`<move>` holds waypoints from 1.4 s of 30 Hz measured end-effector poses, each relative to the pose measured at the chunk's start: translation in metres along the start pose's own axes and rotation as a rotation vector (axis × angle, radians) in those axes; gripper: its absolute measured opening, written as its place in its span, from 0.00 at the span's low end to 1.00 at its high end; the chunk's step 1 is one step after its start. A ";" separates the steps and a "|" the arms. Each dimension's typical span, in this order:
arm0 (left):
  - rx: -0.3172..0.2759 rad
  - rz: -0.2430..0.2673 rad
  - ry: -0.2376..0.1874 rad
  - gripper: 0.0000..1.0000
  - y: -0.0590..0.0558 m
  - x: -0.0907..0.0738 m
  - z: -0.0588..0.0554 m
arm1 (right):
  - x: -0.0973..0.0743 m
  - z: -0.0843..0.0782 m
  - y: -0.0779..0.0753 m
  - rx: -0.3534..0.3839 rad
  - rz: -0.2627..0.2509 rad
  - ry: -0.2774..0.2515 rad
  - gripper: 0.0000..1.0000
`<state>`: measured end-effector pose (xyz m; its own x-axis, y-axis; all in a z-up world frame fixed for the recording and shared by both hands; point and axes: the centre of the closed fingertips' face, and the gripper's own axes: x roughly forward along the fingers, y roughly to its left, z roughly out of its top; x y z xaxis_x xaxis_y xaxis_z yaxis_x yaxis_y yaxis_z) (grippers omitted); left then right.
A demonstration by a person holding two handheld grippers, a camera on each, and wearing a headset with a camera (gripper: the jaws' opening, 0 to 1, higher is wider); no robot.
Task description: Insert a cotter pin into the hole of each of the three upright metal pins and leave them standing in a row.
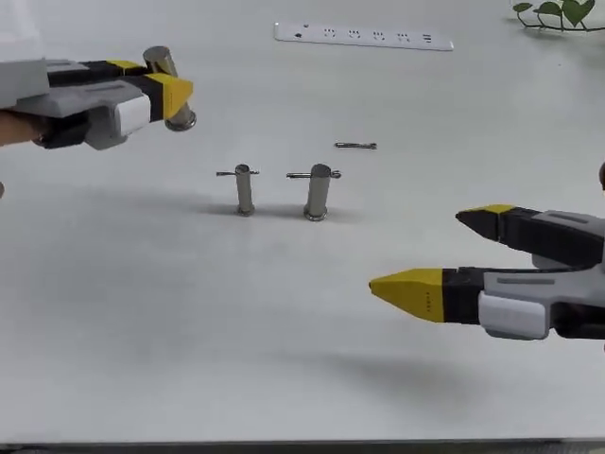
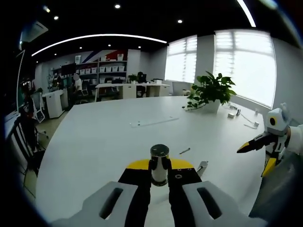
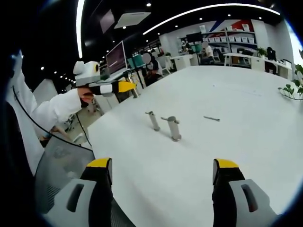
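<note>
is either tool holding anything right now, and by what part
The left tool is shut on a metal pin, gripping it around the middle of its shaft. The right tool is open and holds nothing.

Pretty clearly an open-plan office we're in: we're working at a big white meeting table (image 1: 142,331) with a power strip (image 1: 364,36) lying on it, and there's a potted plant (image 2: 210,92) at the far end by tall bright windows (image 2: 244,66). Behind that we can see rows of desks (image 2: 128,89), a monitor (image 3: 116,56), a mesh office chair (image 3: 61,170) and wall shelves (image 2: 102,71) lined with storage bins. All of it sits under recessed ceiling spotlights (image 2: 117,6) and long curved light strips (image 2: 94,37).
</note>
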<state>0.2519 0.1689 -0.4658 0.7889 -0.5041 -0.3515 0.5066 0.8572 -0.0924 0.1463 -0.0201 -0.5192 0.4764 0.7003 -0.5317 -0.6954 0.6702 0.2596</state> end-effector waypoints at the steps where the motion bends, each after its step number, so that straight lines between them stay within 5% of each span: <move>1: -0.007 -0.001 0.002 0.09 -0.004 -0.003 -0.003 | 0.000 0.000 -0.002 0.001 -0.003 -0.001 0.86; 8: -0.029 -0.022 0.028 0.09 -0.031 -0.010 -0.024 | -0.002 -0.001 0.000 -0.003 -0.003 -0.012 0.86; 22: -0.042 -0.061 0.133 0.09 -0.059 0.009 -0.070 | -0.001 -0.002 -0.001 0.002 0.008 -0.020 0.86; 42: -0.008 -0.088 0.218 0.09 -0.075 0.037 -0.094 | -0.002 -0.008 -0.006 0.013 0.005 -0.008 0.85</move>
<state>0.2105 0.0964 -0.5590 0.6476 -0.5433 -0.5343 0.5666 0.8121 -0.1391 0.1453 -0.0272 -0.5259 0.4769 0.7057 -0.5240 -0.6906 0.6696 0.2732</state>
